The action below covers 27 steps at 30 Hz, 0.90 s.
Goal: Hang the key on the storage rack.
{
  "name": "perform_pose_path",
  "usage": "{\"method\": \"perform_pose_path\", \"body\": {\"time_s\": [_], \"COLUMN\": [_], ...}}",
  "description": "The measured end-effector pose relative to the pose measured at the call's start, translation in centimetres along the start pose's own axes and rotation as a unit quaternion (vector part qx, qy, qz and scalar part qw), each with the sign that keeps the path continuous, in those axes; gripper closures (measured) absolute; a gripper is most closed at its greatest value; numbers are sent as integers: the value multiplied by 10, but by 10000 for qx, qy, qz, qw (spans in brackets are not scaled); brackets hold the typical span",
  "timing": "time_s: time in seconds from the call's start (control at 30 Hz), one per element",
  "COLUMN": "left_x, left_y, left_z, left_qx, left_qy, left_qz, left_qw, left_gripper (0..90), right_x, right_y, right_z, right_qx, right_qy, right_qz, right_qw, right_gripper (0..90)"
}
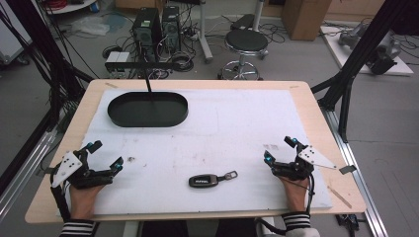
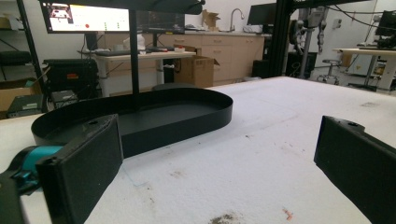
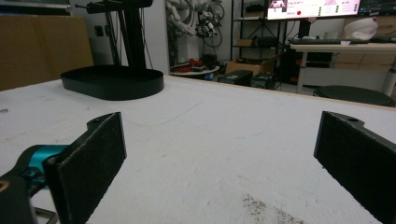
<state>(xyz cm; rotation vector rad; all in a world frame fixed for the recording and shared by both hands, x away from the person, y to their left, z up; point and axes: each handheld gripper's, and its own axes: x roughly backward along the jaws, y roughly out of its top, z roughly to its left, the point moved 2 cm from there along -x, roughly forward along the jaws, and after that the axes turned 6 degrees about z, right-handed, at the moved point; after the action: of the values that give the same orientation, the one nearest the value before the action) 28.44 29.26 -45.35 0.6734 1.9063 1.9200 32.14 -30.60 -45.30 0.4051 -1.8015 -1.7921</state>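
Note:
A black car key fob (image 1: pixel 203 180) with a small metal clip (image 1: pixel 230 175) lies on the white mat near the table's front edge, between my two hands. My left gripper (image 1: pixel 105 155) rests at the front left, open, nothing between its pads (image 2: pixel 86 175). My right gripper (image 1: pixel 279 149) rests at the front right, also open and empty, its pads (image 3: pixel 91 165) wide apart. A black oval tray (image 1: pixel 148 109) sits at the back left of the mat; it is ahead of the left gripper (image 2: pixel 212 177) as the tray (image 2: pixel 154 119), and far off as the tray (image 3: pixel 114 81) beyond the right gripper (image 3: pixel 219 172).
A thin black post (image 1: pixel 148 84) rises from behind the tray. The white mat (image 1: pixel 232 128) covers most of the wooden table (image 1: pixel 316 113). Beyond the table stand a stool (image 1: pixel 245 44), computer towers (image 1: pixel 158 27) and cables on the floor.

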Motion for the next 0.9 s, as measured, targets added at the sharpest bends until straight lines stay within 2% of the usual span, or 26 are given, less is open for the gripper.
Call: {"method": "perform_pose_path", "body": {"time_s": [0.13, 0.53, 0.73, 0.9], "left_x": [0, 0, 0, 0], "left_y": [0, 0, 0, 0], "left_z": [0, 0, 0, 0], "left_qx": [-17, 0, -26, -16], "left_qy": [8, 28, 16, 25], "left_qz": [-1, 11, 4, 5], "left_qw": [10000, 10000, 10000, 10000], "left_gripper": [17, 17, 17, 17], "right_x": [0, -1, -1, -2], "right_y": [0, 0, 1, 13], "right_z": [0, 1, -1, 6], "right_qx": [-47, 109, -27, 67], "right_qy": [15, -7, 30, 328], "right_qz": [4, 34, 87, 244], "right_qw": [10000, 9999, 10000, 9991], "right_gripper": [13, 13, 12, 13]}}
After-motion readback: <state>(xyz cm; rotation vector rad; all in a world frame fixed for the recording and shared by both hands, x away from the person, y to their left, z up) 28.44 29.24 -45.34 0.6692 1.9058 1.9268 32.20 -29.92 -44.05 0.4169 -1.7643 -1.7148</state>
